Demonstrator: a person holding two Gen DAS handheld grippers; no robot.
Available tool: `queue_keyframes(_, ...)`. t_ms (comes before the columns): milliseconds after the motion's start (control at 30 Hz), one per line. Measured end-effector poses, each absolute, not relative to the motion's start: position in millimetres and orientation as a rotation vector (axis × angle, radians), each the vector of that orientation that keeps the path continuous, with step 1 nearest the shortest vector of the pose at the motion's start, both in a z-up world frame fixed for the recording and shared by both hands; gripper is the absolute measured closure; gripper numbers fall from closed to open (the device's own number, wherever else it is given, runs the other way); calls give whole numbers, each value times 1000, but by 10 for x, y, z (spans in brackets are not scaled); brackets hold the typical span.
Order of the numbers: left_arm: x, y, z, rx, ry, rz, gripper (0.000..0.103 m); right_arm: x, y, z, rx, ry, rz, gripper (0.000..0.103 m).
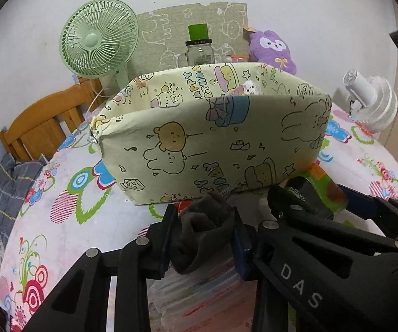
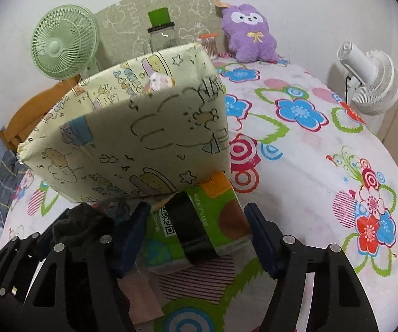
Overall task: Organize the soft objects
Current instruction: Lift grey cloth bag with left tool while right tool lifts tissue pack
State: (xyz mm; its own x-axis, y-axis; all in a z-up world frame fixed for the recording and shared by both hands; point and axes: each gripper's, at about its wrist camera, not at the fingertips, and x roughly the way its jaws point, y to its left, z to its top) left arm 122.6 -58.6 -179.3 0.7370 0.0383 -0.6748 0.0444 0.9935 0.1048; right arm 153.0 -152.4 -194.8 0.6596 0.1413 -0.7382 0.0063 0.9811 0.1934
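Left gripper (image 1: pixel 203 238): jaws pinched narrow on a dark grey bunched sock (image 1: pixel 199 235), the fabric filling the gap between the blue pads.

Right gripper (image 2: pixel 199 235): jaws wide, straddling a green plastic-wrapped tissue pack with a black band (image 2: pixel 199 221). Pads look just clear of its sides; contact can't be confirmed. The pack lies on the floral-print tablecloth (image 2: pixel 309 166), its far end touching or tucked under the bin's near wall.

At 12 o'clock from both grippers is the pale yellow cartoon-print fabric storage bin (image 1: pixel 212 138), open-topped, with a small white-and-pink plush (image 1: pixel 250 87) showing inside near the back wall.

My read is that the sock goes in the bin next. Lift straight up until it's above the near rim, move forward past the wall, and let go only once it's over the opening. The walls look soft, so dragging across the rim would likely fold them in. The right gripper sits close alongside at 3 o'clock, so keep the arc clear of it.

Far side: green desk fan (image 1: pixel 100 38) at 10 o'clock, glass jar with a green lid (image 1: pixel 199 47) at 12, purple plush bunny (image 1: pixel 272 49) at 1, white fan (image 1: pixel 370 102) at 2.
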Motion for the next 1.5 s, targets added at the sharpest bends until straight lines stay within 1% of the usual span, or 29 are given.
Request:
queue_keyframes(567, 1039, -560, -1431, 73, 649, -34, 69, 1322, -1519, -1524, 183, 751, 72, 31)
queue_keyframes(1500, 654, -517, -810, 20, 538, -62, 69, 869, -1476, -792, 141, 598, 82, 31)
